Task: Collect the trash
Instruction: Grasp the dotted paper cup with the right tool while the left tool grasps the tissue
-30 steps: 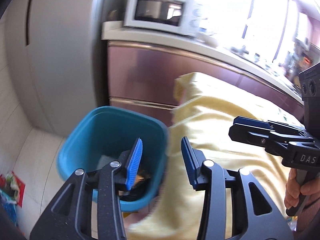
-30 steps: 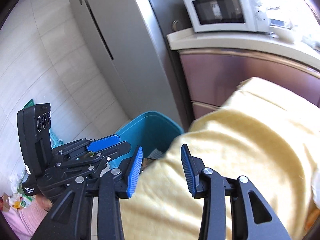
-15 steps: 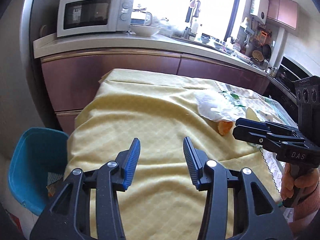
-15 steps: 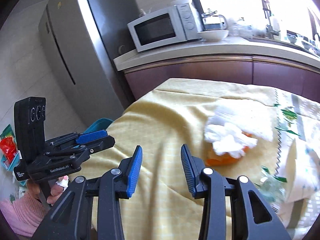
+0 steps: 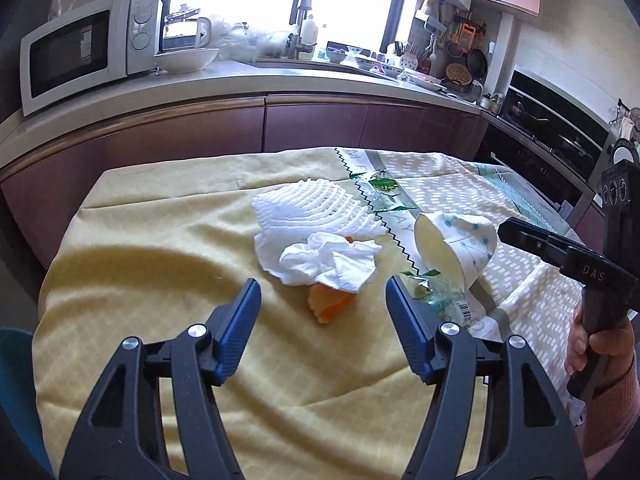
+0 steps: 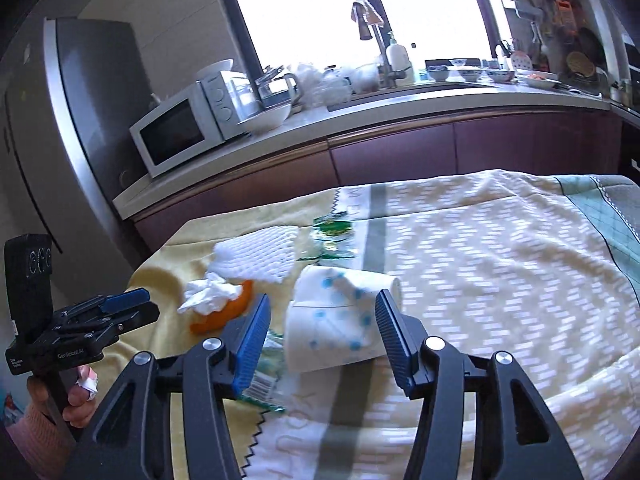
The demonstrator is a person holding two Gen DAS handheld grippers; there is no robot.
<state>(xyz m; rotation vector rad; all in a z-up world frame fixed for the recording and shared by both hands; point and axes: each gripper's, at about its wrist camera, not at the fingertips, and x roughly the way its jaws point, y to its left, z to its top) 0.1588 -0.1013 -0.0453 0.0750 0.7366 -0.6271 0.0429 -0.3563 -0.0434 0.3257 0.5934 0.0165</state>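
Observation:
Trash lies on the yellow tablecloth (image 5: 160, 248). A crumpled white tissue (image 5: 332, 260) rests on an orange peel (image 5: 330, 306), with a white foam net (image 5: 312, 208) behind it. A paper cup (image 5: 456, 240) with blue dots lies on its side, beside a clear plastic wrapper (image 5: 444, 304). My left gripper (image 5: 323, 322) is open, just short of the peel and tissue. My right gripper (image 6: 318, 338) is open with the cup (image 6: 340, 316) between its fingers, not gripped. The tissue (image 6: 210, 294), peel (image 6: 222, 314) and net (image 6: 260, 254) lie to its left.
A green wrapper (image 5: 382, 186) lies farther back on the cloth. A kitchen counter with a microwave (image 5: 80, 52), a bowl and a sink runs behind the table. An oven (image 5: 560, 128) is at the right. A sliver of the teal bin (image 5: 10, 376) shows at bottom left.
Both grippers swung right, away from the teal bin by the fridge, to face the table. Both opened wider. The right gripper now straddles the paper cup.

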